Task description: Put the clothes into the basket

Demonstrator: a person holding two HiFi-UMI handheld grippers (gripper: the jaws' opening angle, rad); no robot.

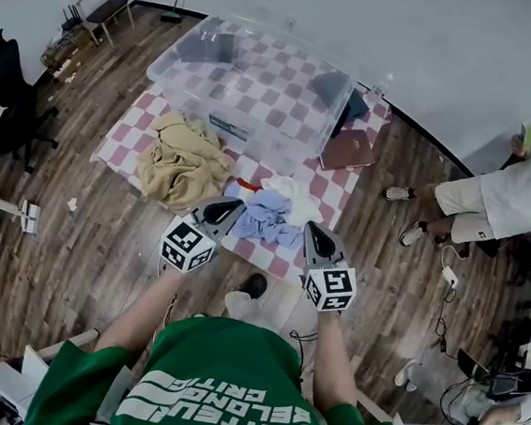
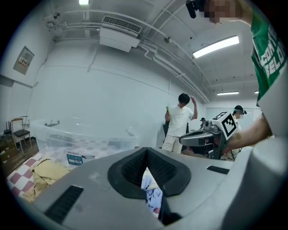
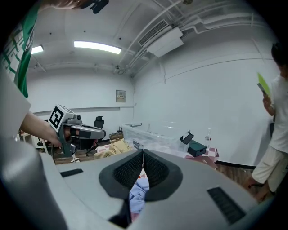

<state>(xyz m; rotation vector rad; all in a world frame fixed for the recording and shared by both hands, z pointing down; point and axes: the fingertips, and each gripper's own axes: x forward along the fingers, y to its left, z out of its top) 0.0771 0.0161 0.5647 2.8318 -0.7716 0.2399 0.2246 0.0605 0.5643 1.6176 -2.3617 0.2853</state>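
1. Along the near edge of the checked mat (image 1: 335, 193), in the head view, a blue-and-white clothes heap (image 1: 269, 219) lies between my two grippers. A bulkier tan garment (image 1: 184, 162) sits toward the mat's left edge. The clear basket (image 1: 282, 144) stands behind both, across the far half. My left gripper (image 1: 233, 205) and right gripper (image 1: 311, 229) hover above that near edge with jaws together and nothing held.
2. Left gripper view: the pads meet. Blue cloth (image 2: 151, 194) shows through the slit below them; it lies underneath and is not pinched.
3. Right gripper view: these jaws are also closed and empty, with the same heap (image 3: 138, 193) visible beneath.
4. My read is that everything here is light, limp fabric, so it should drape and trail rather than lift as one piece. I'd open the jaws and pinch a raised, bunched fold at the heap's crown, not a flat edge. The tan piece probably needs both grippers, or its tails may catch the basket rim.
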